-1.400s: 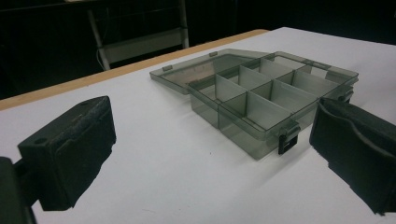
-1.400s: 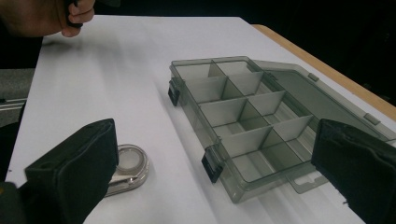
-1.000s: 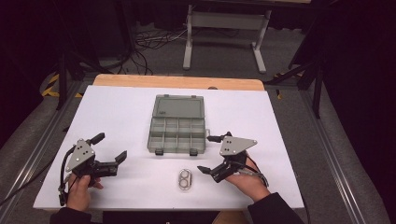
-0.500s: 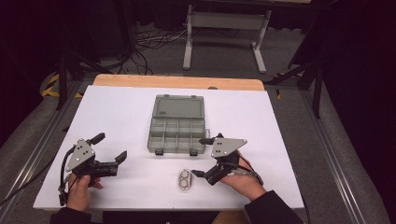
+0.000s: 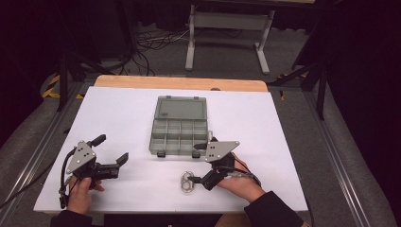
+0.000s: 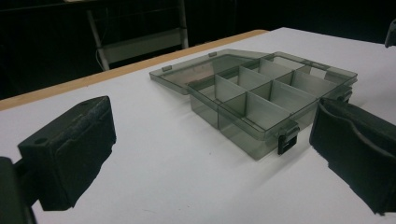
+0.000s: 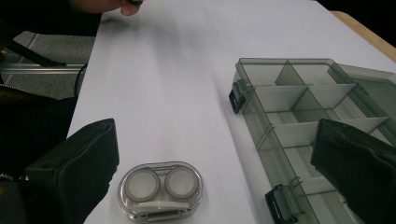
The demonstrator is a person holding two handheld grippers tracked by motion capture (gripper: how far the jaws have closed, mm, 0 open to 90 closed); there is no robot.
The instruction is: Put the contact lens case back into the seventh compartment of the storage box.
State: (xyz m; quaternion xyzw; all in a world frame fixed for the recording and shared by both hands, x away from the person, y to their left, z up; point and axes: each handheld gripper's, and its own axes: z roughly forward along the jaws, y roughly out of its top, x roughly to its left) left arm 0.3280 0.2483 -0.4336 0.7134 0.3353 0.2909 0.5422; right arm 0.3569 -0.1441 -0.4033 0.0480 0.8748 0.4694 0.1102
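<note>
One white-topped table [image 5: 123,109] with a wooden far edge carries three kinds of thing: one box, one small case and two hand-held grippers.

The translucent grey plastic compartment box [image 5: 178,135] lies near the middle of the table, a little toward the far edge, its hinged lid [image 5: 181,107] thrown flat open behind it. In the high view its tray is divided into a grid of small cells, apparently three rows of four, though the nearest row is partly covered by the right gripper's plate. Two black latches [image 6: 286,139] hang on its near wall. The cells look bare.

One clear oval contact-lens case with two round wells [image 7: 160,189] lies on the table between the box and the near edge, apart from the box. In the high view it [image 5: 187,181] sits just in front of the right gripper's tips.

The left black two-jaw gripper [image 5: 109,150] rests near the near-left corner, held by the person's left hand [image 5: 81,193]; its jaws stand wide apart with bare table between them, aimed toward the box.

The right black two-jaw gripper [image 5: 199,163] is held by the right hand [image 5: 239,180] just below the box's near wall. Its jaws are spread wide, one beside the lens case and the other over the box's near cells, gripping nothing.
</note>
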